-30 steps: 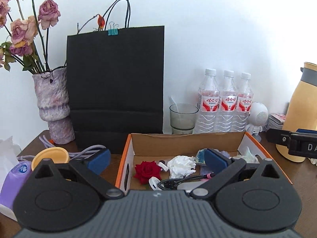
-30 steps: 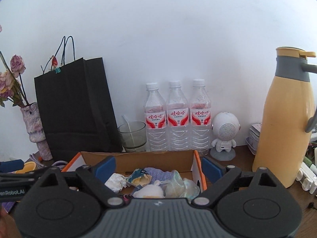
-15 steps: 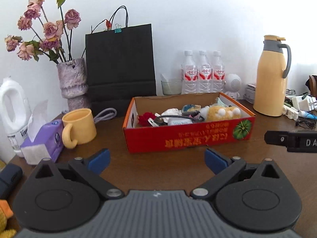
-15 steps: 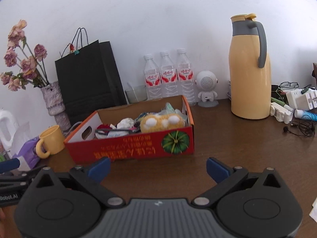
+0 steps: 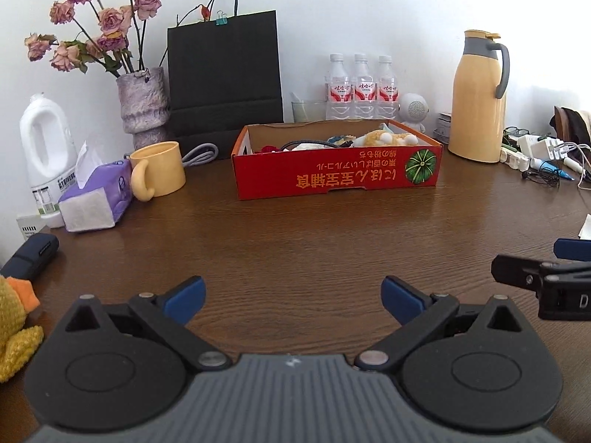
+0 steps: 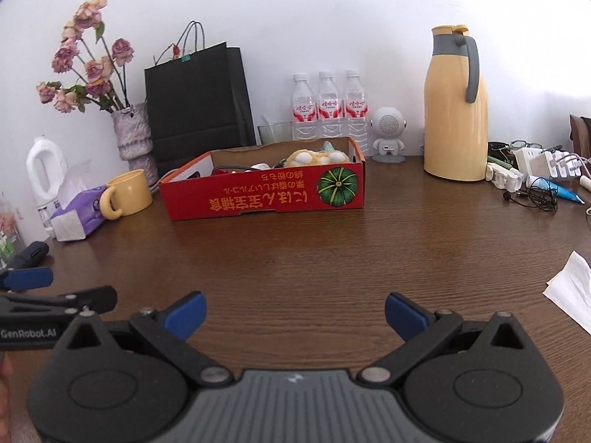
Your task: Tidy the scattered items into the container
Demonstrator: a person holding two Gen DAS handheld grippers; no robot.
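A red cardboard box (image 5: 332, 175) (image 6: 258, 195) stands on the brown table, holding a yellow plush toy (image 5: 388, 136) (image 6: 317, 157), a black cable, white tissue and a red rose. My left gripper (image 5: 291, 297) is open and empty, low over the table well in front of the box. My right gripper (image 6: 293, 313) is open and empty, also well in front of the box. Each gripper shows at the edge of the other's view. A yellow plush duck (image 5: 14, 328) lies at the left edge.
Around the box stand a yellow mug (image 5: 159, 170), purple tissue pack (image 5: 98, 199), white jug (image 5: 44, 147), vase of dried roses (image 5: 144, 103), black paper bag (image 5: 223, 74), three water bottles (image 5: 360, 88), yellow thermos (image 5: 478, 96). Chargers and earphones (image 6: 532, 192) lie right; white paper (image 6: 570, 288).
Both grippers have pulled back from just above the box to well in front of it, low over the table. Both stayed open and empty.
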